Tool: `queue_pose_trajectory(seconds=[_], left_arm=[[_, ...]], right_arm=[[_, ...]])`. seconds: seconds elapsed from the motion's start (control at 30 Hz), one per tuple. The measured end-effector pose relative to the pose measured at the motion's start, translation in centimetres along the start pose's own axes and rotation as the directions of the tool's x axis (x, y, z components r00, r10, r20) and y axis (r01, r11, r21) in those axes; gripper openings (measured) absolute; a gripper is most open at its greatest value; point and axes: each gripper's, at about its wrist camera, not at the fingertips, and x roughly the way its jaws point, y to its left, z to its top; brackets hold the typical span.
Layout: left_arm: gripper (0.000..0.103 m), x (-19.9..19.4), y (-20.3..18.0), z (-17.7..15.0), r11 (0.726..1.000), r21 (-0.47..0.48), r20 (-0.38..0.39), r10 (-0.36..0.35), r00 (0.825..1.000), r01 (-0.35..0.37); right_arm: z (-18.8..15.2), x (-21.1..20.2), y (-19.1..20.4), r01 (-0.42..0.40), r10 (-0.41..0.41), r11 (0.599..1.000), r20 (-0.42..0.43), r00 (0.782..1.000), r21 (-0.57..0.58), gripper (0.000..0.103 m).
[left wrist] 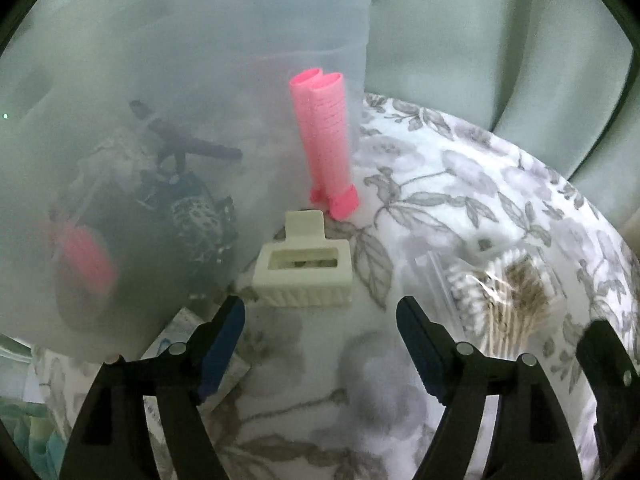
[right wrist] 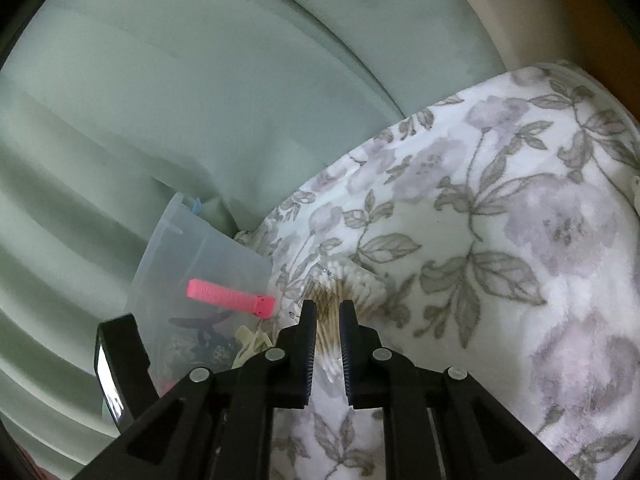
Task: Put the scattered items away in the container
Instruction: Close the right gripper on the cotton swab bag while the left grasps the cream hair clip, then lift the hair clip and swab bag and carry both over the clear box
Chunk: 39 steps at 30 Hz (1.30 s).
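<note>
Closest to us, our left gripper (left wrist: 320,316) has its blue-padded jaws spread wide with nothing between them, hovering over the white blanket with grey-lilac flowers (left wrist: 440,184). Just past the fingertips sits a cream plastic claw hair clip (left wrist: 304,276), not touching either pad as far as we can see. Our right gripper (right wrist: 328,312) has its black jaws drawn in to a narrow gap, and right at the tips lies a clear bag of wooden-stemmed cotton swabs (right wrist: 348,280); honestly we can't tell from this angle whether the bag is pinched or just lying behind the tips. Further on, a pink ribbed plastic hair clip (left wrist: 326,140) stands propped against the wall of the frosted translucent plastic container (left wrist: 160,80), which rests at the blanket's edge with dark hair accessories and something pink showing through it. Behind everything hang pale green curtains (right wrist: 200,80).
</note>
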Motion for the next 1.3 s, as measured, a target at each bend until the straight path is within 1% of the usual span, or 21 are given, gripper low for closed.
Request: queue_pose_trajectory(seconds=[0.1,0.2,0.23,0.27,0.33,0.37,0.4,0.43,0.5,0.53,0.6,0.63,0.7,0.83,0.93,1.07,1.13,1.17,1.2,1.23,1.3], left_arm=[[0.079,1.2,0.1,0.2,1.000,-0.011,-0.030,0.001,1.000,-0.001],[0.079,2.3,0.3,1.1,1.000,-0.021,-0.022,-0.019,1.000,0.018],[0.079,2.4,0.3,1.4,1.000,-0.021,-0.018,-0.021,1.000,0.020],[0.078,2.6,0.4,1.6,1.000,-0.019,-0.014,-0.023,1.000,0.023],[0.075,2.9,0.5,1.9,0.999,-0.020,-0.008,-0.032,0.999,0.031],[0.070,2.9,0.5,2.0,0.999,-0.019,-0.002,-0.040,0.999,0.040],[0.067,2.9,0.5,2.1,0.999,-0.014,0.004,-0.047,0.999,0.047],[0.063,2.9,0.4,2.1,0.999,-0.007,0.009,-0.052,0.999,0.052],[0.056,2.9,0.3,2.2,0.998,0.001,0.018,-0.066,0.998,0.066],[0.052,2.9,0.3,2.3,0.997,0.001,0.020,-0.075,0.997,0.075],[0.052,3.0,0.4,2.5,0.996,-0.002,0.023,-0.086,0.996,0.086],[0.052,3.1,0.5,2.6,0.996,-0.005,0.025,-0.094,0.995,0.094],[0.052,3.2,0.8,2.8,0.994,-0.010,0.026,-0.109,0.994,0.110],[0.052,3.3,1.3,3.1,0.990,-0.016,0.025,-0.140,0.990,0.141],[0.052,3.3,1.6,3.3,0.988,-0.010,0.024,-0.154,0.988,0.155],[0.052,3.4,1.6,3.4,0.987,0.014,0.025,-0.163,0.986,0.163],[0.052,3.4,1.6,3.4,0.986,0.025,0.024,-0.168,0.985,0.168],[0.052,3.2,1.5,3.3,0.985,0.028,0.023,-0.171,0.985,0.170],[0.052,3.0,1.6,3.1,0.984,0.032,0.021,-0.175,0.984,0.174],[0.052,2.9,1.7,2.9,0.983,0.036,0.019,-0.179,0.984,0.179],[0.052,1.3,2.2,0.6,0.982,0.044,0.016,-0.184,0.983,0.183]], right_arm=[[0.0,0.1,0.1,-0.005,0.005,1.000,-0.006,1.000,-0.009,0.013],[0.1,0.6,-0.1,-0.005,0.005,1.000,-0.018,1.000,-0.005,0.013],[0.1,0.7,-0.2,-0.011,0.011,1.000,-0.022,1.000,-0.008,0.017],[0.1,0.9,-0.2,-0.013,0.013,1.000,-0.025,1.000,-0.006,0.016],[0.0,1.3,-0.3,0.017,-0.017,1.000,-0.035,0.999,0.003,0.017],[-0.1,1.5,-0.3,0.036,-0.036,0.999,-0.039,0.999,0.005,0.019],[-0.1,1.7,-0.4,0.062,-0.061,0.998,-0.040,0.997,0.011,0.030],[-0.2,1.8,-0.6,0.082,-0.082,0.996,-0.040,0.996,0.016,0.048],[-0.2,1.7,-0.7,0.099,-0.098,0.995,-0.031,0.995,0.028,0.059],[-0.1,1.7,-0.7,0.098,-0.097,0.995,-0.027,0.995,0.035,0.059],[0.0,2.0,-0.6,0.100,-0.099,0.994,-0.028,0.995,0.039,0.061],[0.1,2.3,-0.4,0.106,-0.105,0.994,-0.032,0.994,0.036,0.064],[0.2,3.1,0.2,0.111,-0.110,0.994,-0.055,0.992,0.024,0.065],[0.3,5.2,1.5,0.119,-0.119,0.993,-0.101,0.988,-0.004,0.073],[0.6,6.9,2.3,0.153,-0.156,0.988,-0.118,0.981,-0.035,0.075],[0.9,8.1,3.3,0.207,-0.215,0.975,-0.110,0.970,-0.080,0.077],[0.8,8.6,3.9,0.247,-0.258,0.962,-0.101,0.961,-0.115,0.077],[0.7,8.9,4.3,0.272,-0.287,0.952,-0.098,0.953,-0.141,0.075],[0.6,9.1,4.6,0.299,-0.317,0.939,-0.092,0.944,-0.168,0.069],[0.5,9.2,4.8,0.325,-0.346,0.926,-0.085,0.934,-0.189,0.060],[0.3,9.0,4.9,0.348,-0.369,0.915,-0.074,0.926,-0.203,0.055]])
